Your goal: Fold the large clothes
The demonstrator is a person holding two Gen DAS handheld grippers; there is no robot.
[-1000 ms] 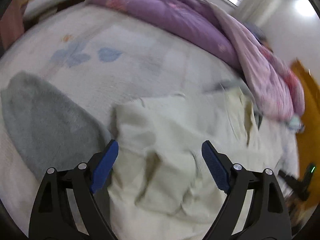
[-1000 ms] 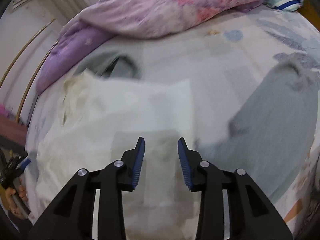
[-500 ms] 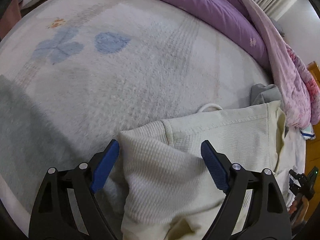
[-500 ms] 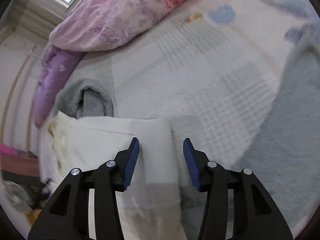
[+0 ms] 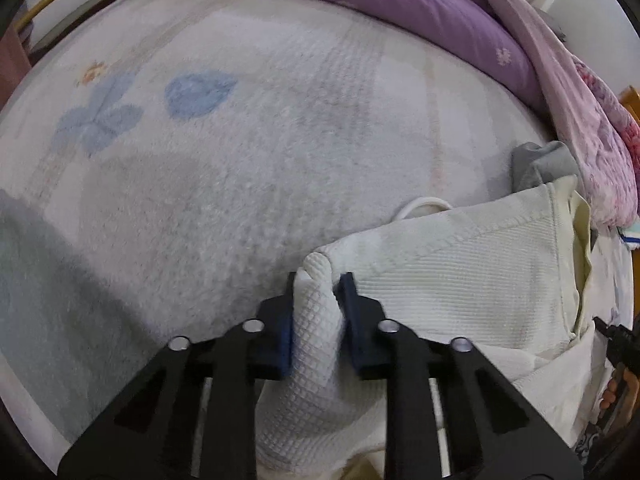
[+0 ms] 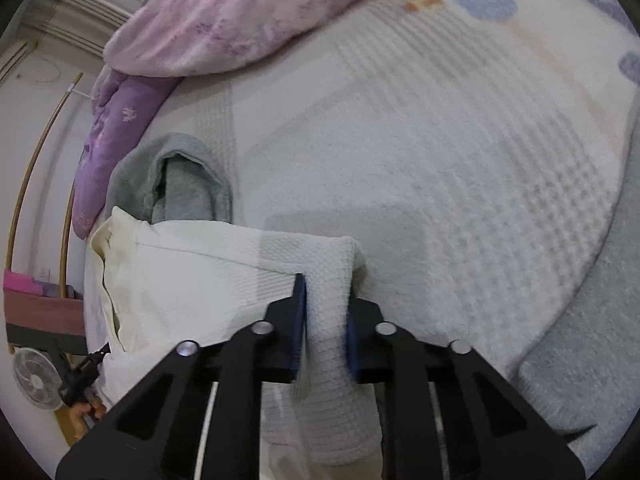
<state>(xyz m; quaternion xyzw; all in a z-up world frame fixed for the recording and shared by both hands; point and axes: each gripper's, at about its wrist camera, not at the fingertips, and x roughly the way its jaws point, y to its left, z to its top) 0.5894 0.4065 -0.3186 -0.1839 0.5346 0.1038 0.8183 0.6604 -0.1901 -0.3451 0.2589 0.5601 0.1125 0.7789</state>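
Observation:
A cream waffle-knit garment (image 5: 460,276) lies on the bed, its hem edge stretched between both grippers. My left gripper (image 5: 317,286) is shut on the garment's left corner, the fabric bunched between the blue pads. My right gripper (image 6: 325,294) is shut on the garment's right corner (image 6: 330,280); the rest of the garment (image 6: 192,280) spreads to the left in the right wrist view. A white drawstring loop (image 5: 420,205) peeks out behind the hem.
A grey garment (image 6: 180,184) lies just beyond the cream one, also showing in the left wrist view (image 5: 540,162). A purple floral duvet (image 5: 420,4) is heaped along the far side. A grey blanket (image 6: 592,344) lies at right. The fleece bed cover (image 5: 240,160) stretches ahead.
Both grippers have come down onto the garment's hem corners and closed on them; one second ago they were open above the garment.

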